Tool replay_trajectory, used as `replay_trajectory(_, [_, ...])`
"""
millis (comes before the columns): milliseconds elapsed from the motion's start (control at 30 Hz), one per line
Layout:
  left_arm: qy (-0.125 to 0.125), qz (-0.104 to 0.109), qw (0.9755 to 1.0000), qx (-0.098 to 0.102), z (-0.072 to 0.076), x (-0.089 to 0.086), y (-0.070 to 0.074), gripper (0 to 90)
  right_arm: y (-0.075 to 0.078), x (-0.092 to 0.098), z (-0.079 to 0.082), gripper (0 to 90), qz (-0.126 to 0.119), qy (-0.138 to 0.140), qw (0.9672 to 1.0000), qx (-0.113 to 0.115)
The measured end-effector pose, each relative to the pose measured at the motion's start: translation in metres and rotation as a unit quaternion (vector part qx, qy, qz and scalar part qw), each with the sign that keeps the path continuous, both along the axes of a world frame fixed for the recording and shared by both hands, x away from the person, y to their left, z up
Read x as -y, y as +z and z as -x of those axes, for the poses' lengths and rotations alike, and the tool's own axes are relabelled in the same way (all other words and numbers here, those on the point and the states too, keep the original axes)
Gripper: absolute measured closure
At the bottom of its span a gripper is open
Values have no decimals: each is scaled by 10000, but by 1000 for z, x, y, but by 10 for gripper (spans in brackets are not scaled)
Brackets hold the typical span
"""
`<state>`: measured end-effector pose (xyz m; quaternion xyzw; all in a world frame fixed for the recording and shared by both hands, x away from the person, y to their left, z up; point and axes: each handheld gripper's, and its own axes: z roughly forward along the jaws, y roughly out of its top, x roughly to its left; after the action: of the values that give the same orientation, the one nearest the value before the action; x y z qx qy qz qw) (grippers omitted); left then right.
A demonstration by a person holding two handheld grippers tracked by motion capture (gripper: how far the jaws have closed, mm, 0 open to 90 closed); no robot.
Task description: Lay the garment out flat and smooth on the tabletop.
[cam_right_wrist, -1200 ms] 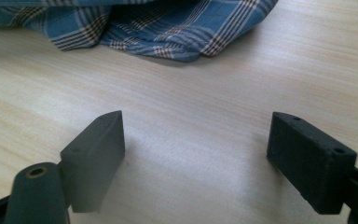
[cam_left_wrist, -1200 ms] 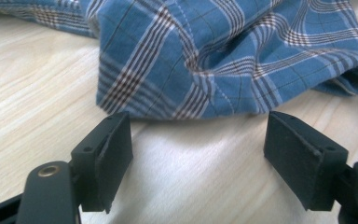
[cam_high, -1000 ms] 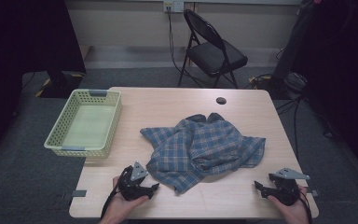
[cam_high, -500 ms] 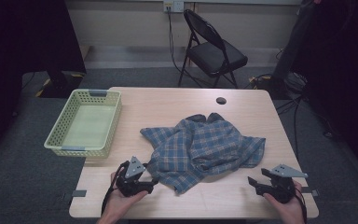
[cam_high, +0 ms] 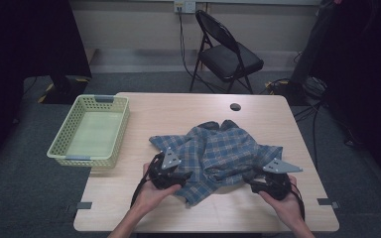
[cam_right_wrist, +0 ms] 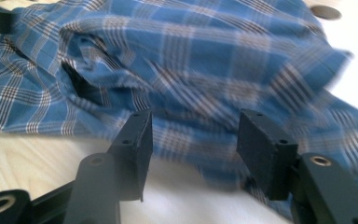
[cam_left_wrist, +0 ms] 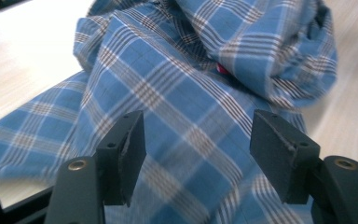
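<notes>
A crumpled blue plaid shirt [cam_high: 218, 153] lies in the middle of the wooden table [cam_high: 178, 109]. My left gripper [cam_high: 187, 177] is at the shirt's near left edge and points right, over the cloth. My right gripper [cam_high: 248, 174] is at the near right edge and points left. In the left gripper view the shirt [cam_left_wrist: 182, 93] spreads under and beyond the left gripper [cam_left_wrist: 196, 135]. The right gripper view shows the shirt [cam_right_wrist: 205, 70] just ahead of the right gripper [cam_right_wrist: 193, 135]. Both pairs of jaws have just been closing but stand apart, with no cloth pinched between the pads.
A pale green plastic basket [cam_high: 59, 144] stands at the table's left side, hanging partly over the edge. A small black disc [cam_high: 235, 106] lies near the far edge. A black folding chair [cam_high: 228, 57] stands beyond the table.
Both hands have moved forward from the table's near edge and risen a little, so both grippers have reached the shirt's near corners. Their jaws have narrowed.
</notes>
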<state>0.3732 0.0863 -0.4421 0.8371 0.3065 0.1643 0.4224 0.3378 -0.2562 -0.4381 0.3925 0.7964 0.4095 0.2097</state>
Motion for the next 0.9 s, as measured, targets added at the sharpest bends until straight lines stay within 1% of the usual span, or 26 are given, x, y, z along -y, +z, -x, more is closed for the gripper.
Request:
replay_trajectory(33, [43,-34,10000,-58,-6,3,-2,359,-2,-7,-8,489,81,74,9999,-61])
replay_trajectory(67, [222,-54,9996,-154,-17,9,-8,359,-4,-10,-13,488,120,91,9998,-103])
replay_trajectory(100, [266,-5,9994,-239,-22,11,-13,359,-8,-13,-17,485,175,76,9997,-132])
replay_trajectory(133, [268,-10,9991,-316,-26,13,-18,359,-13,-15,-21,481,214,25,9996,-180])
replay_trajectory(167, [268,-10,9991,-316,-26,13,-18,358,-13,-15,-21,481,214,25,9996,-180])
replay_trajectory(200, [282,-82,9989,-353,-29,16,-23,358,-18,-17,-25,474,234,-9,9995,-218])
replay_trajectory(233, [308,-257,9985,-383,-33,20,-33,358,-29,-19,-31,468,274,-65,9991,-308])
replay_trajectory(267, [308,-257,9985,-383,-33,20,-33,358,-29,-19,-31,468,274,-65,9991,-308])
replay_trajectory(300, [332,-313,9981,-401,-34,22,-39,358,-33,-19,-33,466,298,-83,9990,-334])
replay_trajectory(367, [342,-337,9979,-445,-36,22,-46,358,-45,-20,-37,467,390,-120,9983,-410])
replay_trajectory(433, [298,-401,9978,-440,-35,22,-46,365,-51,-19,-36,475,430,-119,9980,-447])
replay_trajectory(500, [250,-454,9977,-443,-33,21,-47,367,-50,-18,-35,479,420,-125,9979,-482])
replay_trajectory(533, [239,-458,9977,-441,-32,20,-47,370,-52,-17,-34,480,430,-121,9977,-503])
replay_trajectory(567, [224,-421,9978,-467,-30,19,-48,376,-52,-16,-33,482,423,-112,9979,-477])
replay_trajectory(600, [200,-429,9977,-491,-29,18,-47,389,-52,-14,-30,494,497,-69,9976,-477])
replay_trajectory(667, [133,-482,9975,-507,-24,18,-46,396,-52,-14,-28,501,513,-68,9974,-507])
replay_trajectory(700, [122,-487,9974,-526,-21,18,-46,407,-52,-14,-22,514,515,-55,9974,-507])
replay_trajectory(733, [86,-529,9971,-532,-18,18,-45,407,-52,-14,-22,514,515,-55,9974,-507])
replay_trajectory(767, [33,-573,9969,-546,-15,18,-45,407,-52,-14,-18,516,515,-38,9974,-504])
replay_trajectory(900, [-159,-582,9965,-578,1,16,-44,406,-52,-12,2,515,503,44,9974,-510])
